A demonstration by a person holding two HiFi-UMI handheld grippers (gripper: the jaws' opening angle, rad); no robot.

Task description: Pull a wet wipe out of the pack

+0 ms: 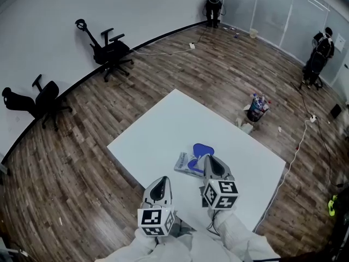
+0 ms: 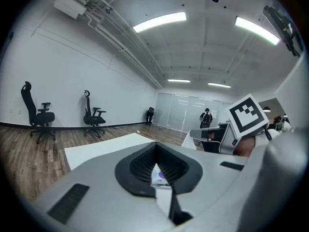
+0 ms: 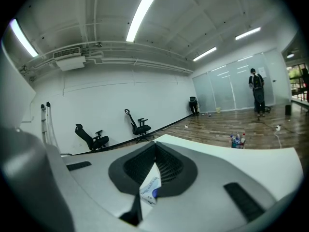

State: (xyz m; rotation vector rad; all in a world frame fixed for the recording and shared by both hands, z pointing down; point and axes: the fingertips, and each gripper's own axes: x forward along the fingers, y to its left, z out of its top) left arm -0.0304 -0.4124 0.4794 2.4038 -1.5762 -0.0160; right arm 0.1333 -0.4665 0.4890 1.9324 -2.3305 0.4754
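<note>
R claw (image 1: 209, 156), tips together, seems over wipe pack (image 1: 185, 165); L claw (image 1: 162, 178) closed, beside.

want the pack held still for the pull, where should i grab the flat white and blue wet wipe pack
Take the flat white and blue wet wipe pack by its thin left end edge, coming in low from the left with the left gripper. It lies flat on the white table, and its blue flap stands open nearer the right end, which should probably stay free.
</note>
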